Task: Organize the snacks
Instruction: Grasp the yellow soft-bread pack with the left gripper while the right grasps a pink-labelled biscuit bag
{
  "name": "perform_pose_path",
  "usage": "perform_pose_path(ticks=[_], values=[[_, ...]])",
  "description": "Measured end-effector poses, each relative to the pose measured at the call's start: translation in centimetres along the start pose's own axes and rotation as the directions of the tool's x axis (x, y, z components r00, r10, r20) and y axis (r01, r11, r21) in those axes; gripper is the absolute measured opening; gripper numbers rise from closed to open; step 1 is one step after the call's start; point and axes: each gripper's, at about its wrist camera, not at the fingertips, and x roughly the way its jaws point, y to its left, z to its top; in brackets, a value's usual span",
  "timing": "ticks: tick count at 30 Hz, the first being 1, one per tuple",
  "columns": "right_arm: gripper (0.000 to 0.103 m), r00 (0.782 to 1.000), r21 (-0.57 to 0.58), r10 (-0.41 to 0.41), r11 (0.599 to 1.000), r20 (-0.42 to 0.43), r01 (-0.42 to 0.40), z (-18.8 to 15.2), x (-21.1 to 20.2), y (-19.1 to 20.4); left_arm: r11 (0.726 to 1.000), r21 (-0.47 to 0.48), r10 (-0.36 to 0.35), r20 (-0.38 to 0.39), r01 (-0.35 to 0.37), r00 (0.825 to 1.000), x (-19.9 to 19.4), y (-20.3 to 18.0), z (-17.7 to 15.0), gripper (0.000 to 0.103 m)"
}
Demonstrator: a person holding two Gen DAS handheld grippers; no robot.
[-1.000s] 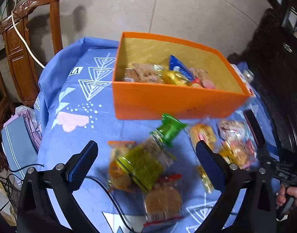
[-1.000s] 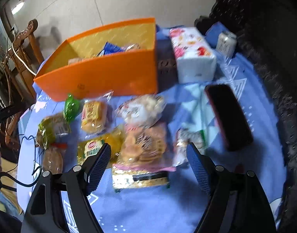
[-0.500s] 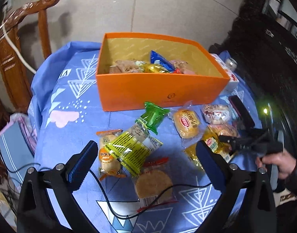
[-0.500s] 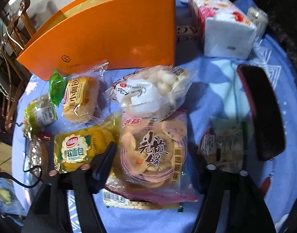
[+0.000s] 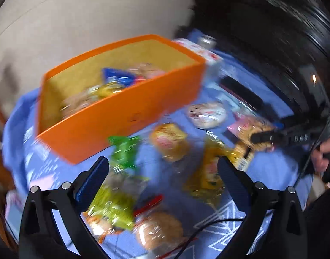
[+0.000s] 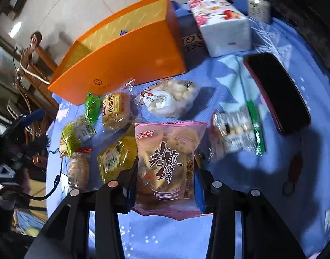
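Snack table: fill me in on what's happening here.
A person with a gripper in each hand is sorting packaged snacks into the orange box. The right gripper has closed on the pink cracker packet and holds it just above the blue tablecloth. The left gripper is open and empty, over the loose packets in a motion-blurred view. Several snacks lie in the box; a small bread bun packet and others lie outside it.
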Motion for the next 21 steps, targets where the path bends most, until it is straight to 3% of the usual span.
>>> perform_pose_path(ticks=[7,8,9,11,12,21], values=[[0.043,1.000,0.120,0.005,0.993,0.004,-0.006,-2.0,-2.0,-2.2,0.961,0.243,-0.128,-0.048,0.136,0.991,4.4,-4.6,-0.2,0.097],[0.043,1.000,0.125,0.003,0.992,0.007,-0.004,-2.1,-2.2,-2.3,0.951,0.266,-0.146,-0.066,0.158,0.987,5.3,-4.9,-0.5,0.090],[0.043,1.000,0.128,0.001,0.992,0.008,-0.002,-2.2,-2.0,-1.9,0.944,0.278,-0.160,-0.085,0.178,0.983,5.9,-5.1,-0.7,0.071],[0.043,1.000,0.136,-0.003,0.991,0.012,0.001,-2.4,-2.2,-1.9,0.932,0.294,-0.174,-0.153,0.213,0.973,7.8,-5.4,-1.2,0.056],[0.043,1.000,0.140,-0.006,0.990,0.013,0.004,-2.5,-2.2,-2.0,0.929,0.296,-0.177,-0.169,0.221,0.970,8.3,-5.4,-1.4,0.054],[0.043,1.000,0.148,-0.001,0.989,0.019,-0.002,-2.4,-2.1,-1.9,0.933,0.265,-0.191,-0.211,0.244,0.959,10.4,-5.8,-2.3,0.057]])
